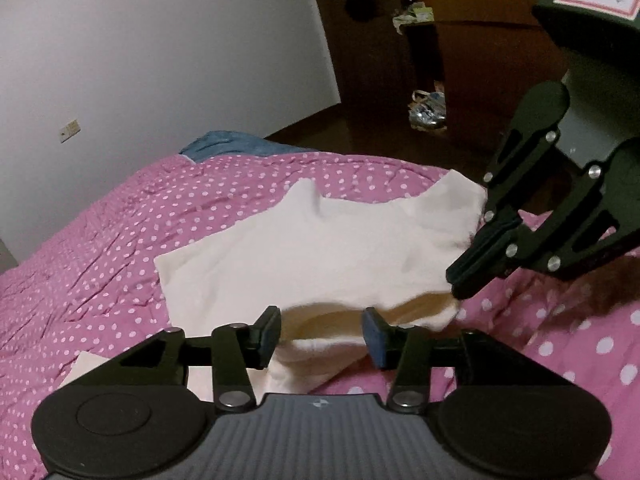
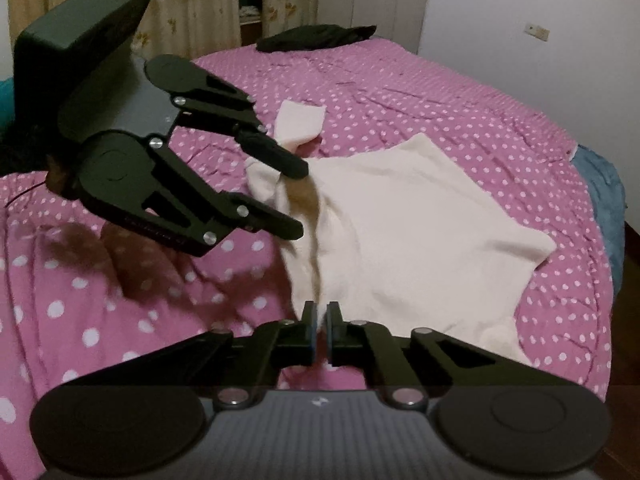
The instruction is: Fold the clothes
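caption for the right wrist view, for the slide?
Right claw pinches the cream garment's edge; left claw open at its opposite end, on the pink polka-dot bedspread.

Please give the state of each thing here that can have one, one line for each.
Left tool: open, fingers either side of the cream garment's edge.
Right tool: shut on the cream garment.
Cream garment: spread on the bed, near edge lifted.
Pink bedspread: wrinkled.
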{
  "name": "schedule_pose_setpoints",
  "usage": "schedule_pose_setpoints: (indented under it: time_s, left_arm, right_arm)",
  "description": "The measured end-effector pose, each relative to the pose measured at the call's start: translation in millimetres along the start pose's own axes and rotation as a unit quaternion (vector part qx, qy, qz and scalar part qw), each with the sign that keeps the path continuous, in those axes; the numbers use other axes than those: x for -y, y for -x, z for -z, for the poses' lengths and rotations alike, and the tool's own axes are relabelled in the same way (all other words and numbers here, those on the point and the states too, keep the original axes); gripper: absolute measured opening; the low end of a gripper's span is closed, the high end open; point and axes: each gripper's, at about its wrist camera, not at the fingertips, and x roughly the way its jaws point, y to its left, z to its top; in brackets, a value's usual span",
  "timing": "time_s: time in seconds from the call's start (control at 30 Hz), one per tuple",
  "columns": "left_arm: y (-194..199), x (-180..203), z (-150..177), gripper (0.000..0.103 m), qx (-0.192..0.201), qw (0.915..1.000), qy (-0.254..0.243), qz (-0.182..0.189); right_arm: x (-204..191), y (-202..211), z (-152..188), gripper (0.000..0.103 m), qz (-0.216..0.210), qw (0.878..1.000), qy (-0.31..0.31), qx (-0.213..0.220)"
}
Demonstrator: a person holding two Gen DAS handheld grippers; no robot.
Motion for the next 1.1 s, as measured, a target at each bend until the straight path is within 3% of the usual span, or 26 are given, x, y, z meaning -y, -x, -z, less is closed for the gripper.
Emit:
schedule_pose_setpoints:
  time_s: [0.37,0.47,0.53,0.67,0.87,0.97,1.1]
  left_arm:
    - [8.7,-21.0,-5.1,0.051,0.015,0.9986,0.049,-0.015]
    - [4.8,-19.5,-2.2,0.050,0.004,0.9991,0.041,0.008]
    - [2.1,-18.4,-0.2,0.045,-0.004,0.9991,0.036,0.023]
    - [-3.1,-16.3,3.7,0.019,-0.019,0.9980,0.026,0.054]
    - [-10.8,-13.5,9.3,0.018,-0.041,0.9942,0.012,0.099]
    - [-4.5,-28.7,0.6,0.021,-0.022,0.9954,0.027,0.089]
    - [-22.0,-59.2,-14.0,0.021,-0.038,0.9969,0.058,0.037]
  right_arm:
    - [22.3,-0.3,-10.4,0.004,0.012,0.999,-0.032,0.017]
    - [30.6,-13.1,-15.2,0.006,0.006,0.999,-0.046,0.019]
    - [32.8,-23.7,-16.1,0.006,-0.002,0.999,-0.052,0.017]
    - [27.1,-41.7,-11.4,0.006,-0.028,0.999,-0.040,-0.010]
    - [25.7,-41.6,-9.7,0.008,-0.056,0.998,-0.031,-0.023]
    - [47.3,-29.3,-19.5,0.008,-0.031,0.998,-0.055,0.002]
    - [87.4,-24.3,-33.3,0.010,0.009,0.995,-0.094,0.018]
